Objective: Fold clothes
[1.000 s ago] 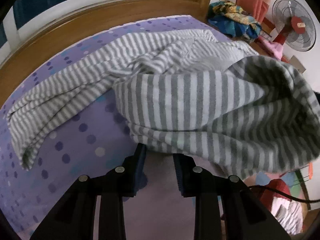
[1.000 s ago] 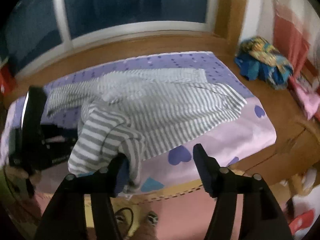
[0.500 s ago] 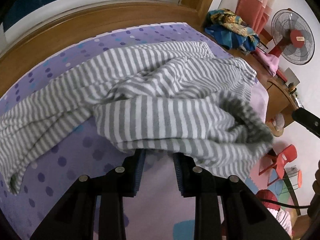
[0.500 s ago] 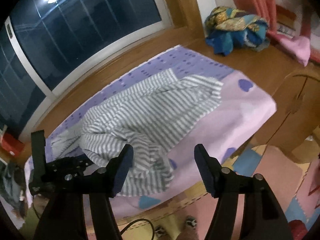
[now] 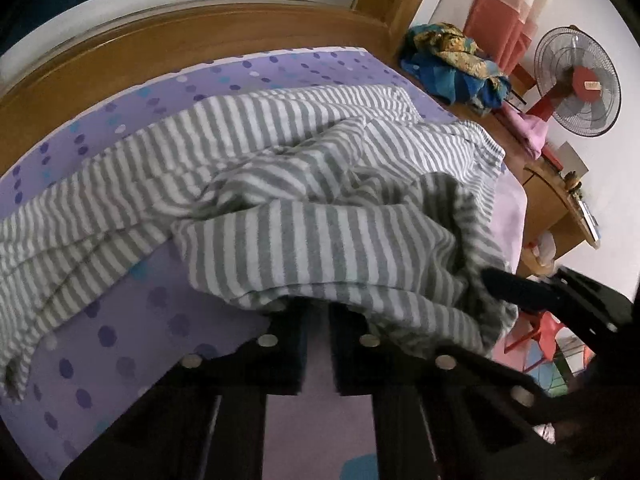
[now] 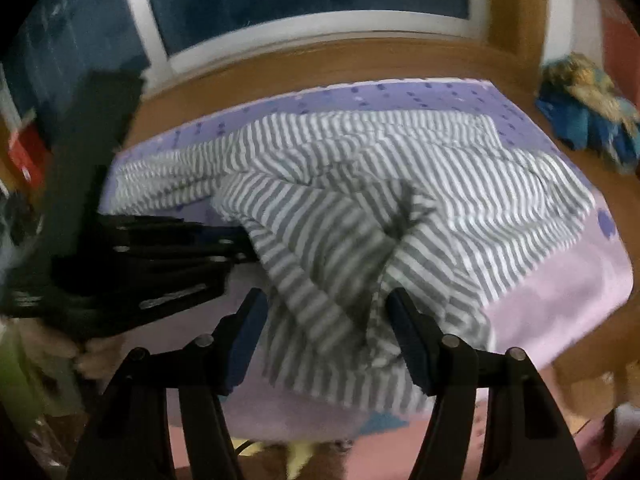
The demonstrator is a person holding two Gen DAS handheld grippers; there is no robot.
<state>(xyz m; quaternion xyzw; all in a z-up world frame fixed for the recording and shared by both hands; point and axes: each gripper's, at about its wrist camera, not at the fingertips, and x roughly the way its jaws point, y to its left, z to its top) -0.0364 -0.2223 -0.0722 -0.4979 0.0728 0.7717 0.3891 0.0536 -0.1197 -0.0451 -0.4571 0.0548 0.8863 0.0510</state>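
Observation:
A grey-and-white striped garment (image 5: 320, 248) lies crumpled across the purple dotted bed sheet (image 5: 120, 320). My left gripper (image 5: 318, 312) is shut on the garment's near hem, and the cloth drapes over its fingertips and hides them. In the right wrist view the same left gripper (image 6: 236, 244) pinches the garment (image 6: 360, 200) at its left edge. My right gripper (image 6: 326, 308) straddles a bunched fold at the near edge; its jaws are closing with cloth between them, and the pads stand apart from it. The right gripper (image 5: 520, 288) also enters the left wrist view at the right.
A wooden ledge (image 5: 200, 40) and a dark window run behind the bed. A blue and yellow cloth heap (image 5: 452, 64) sits at the far right corner, beside a standing fan (image 5: 576, 80). A wooden side table (image 5: 556, 200) and a red chair (image 5: 544, 332) stand off the bed's right edge.
The left jaws have come together on the hem. The right gripper has dropped close to the garment's near fold, and its jaws have narrowed. The lifted cloth has sunk onto the bed.

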